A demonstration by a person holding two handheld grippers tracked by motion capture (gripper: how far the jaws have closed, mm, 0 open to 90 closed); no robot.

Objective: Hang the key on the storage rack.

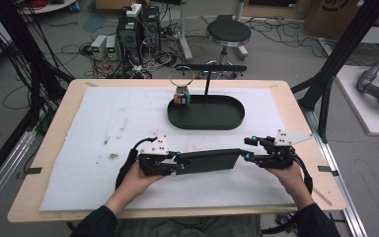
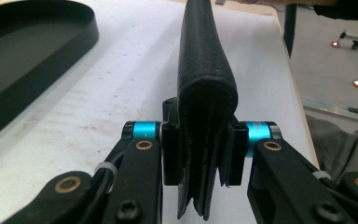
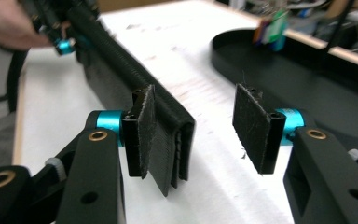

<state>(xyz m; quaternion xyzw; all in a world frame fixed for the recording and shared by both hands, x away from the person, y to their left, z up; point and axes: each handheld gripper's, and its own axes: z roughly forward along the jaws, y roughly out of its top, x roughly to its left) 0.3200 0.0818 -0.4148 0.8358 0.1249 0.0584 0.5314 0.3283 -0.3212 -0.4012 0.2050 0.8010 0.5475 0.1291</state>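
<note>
A long black folded wallet (image 1: pixel 208 161), probably leather and flexible, is held just before the black oval tray (image 1: pixel 237 109), clamped endwise by the left gripper (image 1: pixel 178 164), the right gripper (image 3: pixel 200 123) parted around its opposite end.

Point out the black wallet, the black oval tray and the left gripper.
black wallet (image 1: pixel 212 161): high view, middle of its flat side.
black oval tray (image 1: pixel 237 118): high view, right rim.
left gripper (image 2: pixel 200 149): left gripper view, between its fingers, shut on the wallet's end.
</note>
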